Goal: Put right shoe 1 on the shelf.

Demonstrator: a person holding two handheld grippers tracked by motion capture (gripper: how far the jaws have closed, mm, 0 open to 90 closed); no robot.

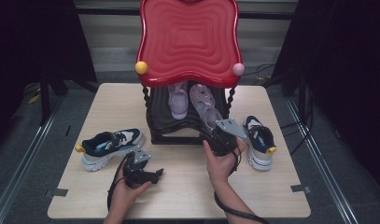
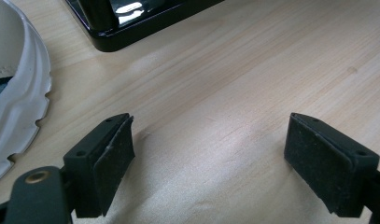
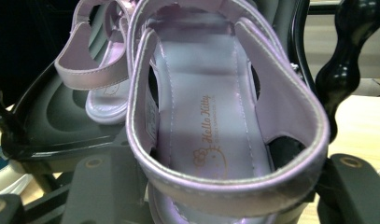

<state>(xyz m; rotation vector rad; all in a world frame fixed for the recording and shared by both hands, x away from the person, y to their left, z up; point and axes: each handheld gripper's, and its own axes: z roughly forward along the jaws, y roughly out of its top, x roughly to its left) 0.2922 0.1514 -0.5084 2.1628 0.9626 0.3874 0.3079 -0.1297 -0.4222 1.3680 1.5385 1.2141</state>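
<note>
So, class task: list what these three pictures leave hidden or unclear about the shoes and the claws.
- High view: toes of both pink sandals, hidden under the red shelf top.
- Right gripper view: the right claw's tips, covered by the sandal's heel.
- Left gripper view: the sneaker, cut off by the left edge.

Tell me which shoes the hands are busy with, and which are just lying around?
Busy with:
- pink sandal, gripped at the heel by the right gripper
- second pink sandal on the black shelf

Lying around:
- left sneaker
- right sneaker
- left gripper, open over the table
</note>
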